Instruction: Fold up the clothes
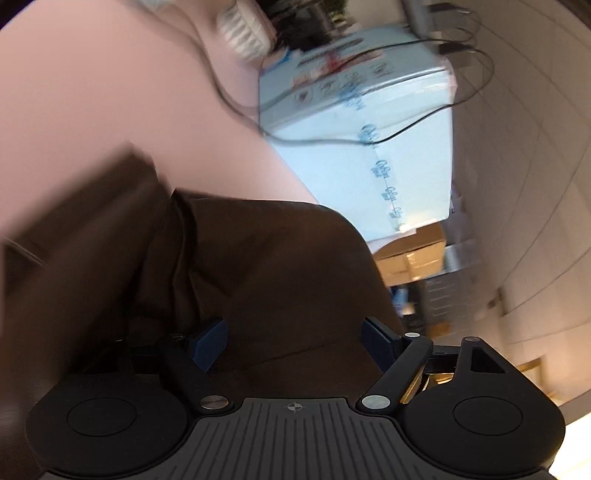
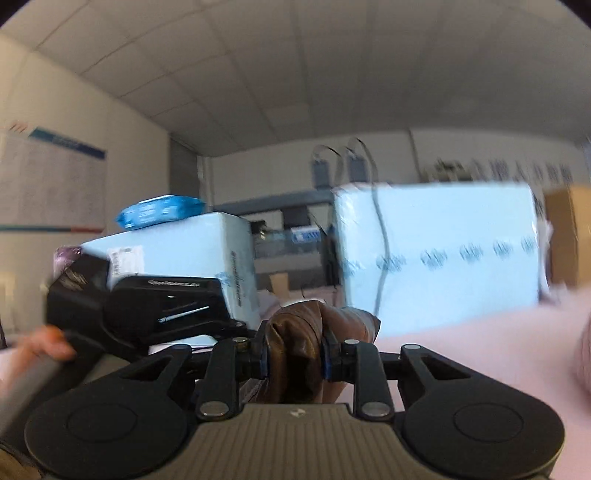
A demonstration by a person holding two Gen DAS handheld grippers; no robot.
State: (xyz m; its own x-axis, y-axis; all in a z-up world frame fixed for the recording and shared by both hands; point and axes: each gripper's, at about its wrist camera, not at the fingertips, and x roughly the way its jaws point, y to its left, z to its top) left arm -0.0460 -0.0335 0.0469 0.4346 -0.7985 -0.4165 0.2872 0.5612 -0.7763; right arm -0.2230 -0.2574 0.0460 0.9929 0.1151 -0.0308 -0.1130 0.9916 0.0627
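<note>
Left tool (image 1: 293, 341): its two blue-padded fingers are seen spread wide apart; nothing is pinched between them; the dark brown fabric garment (image 1: 258, 266) is seen lying just beyond and under the finger tips; whether the pads touch the cloth cannot be told.

Right tool (image 2: 294, 356): its fingers are pressed in on a bunched fold of the brown garment (image 2: 295, 350); the cloth is seen bulging up between the blue pads and looks glossy in that light.

Garment: in the left wrist view it is spread as a wide, creased mass across the lower middle, resting on the pale pink surface (image 1: 92, 110); a raised ridge is seen running through it from the upper left of the cloth downward.

Bench: the pale pink surface (image 2: 480, 350) is shown in the right wrist view too, at the right of the tool.

Beyond the garment: a large light-blue wrapped box with repeated dark blue print (image 1: 369, 129) is seen past the cloth; thin black cables (image 1: 424, 125) are draped over it; a white ribbed rounded object (image 1: 243, 29) is seen near the top edge.

Right wrist view, background: two light-blue boxes are seen, one larger at the right (image 2: 443, 258) and one at the left (image 2: 184, 251); a crumpled blue plastic packet (image 2: 159, 212) lies on top of the left one; the black body of the other handheld unit (image 2: 147, 314) is seen at the left.

Sharpness: both views are blurred.
</note>
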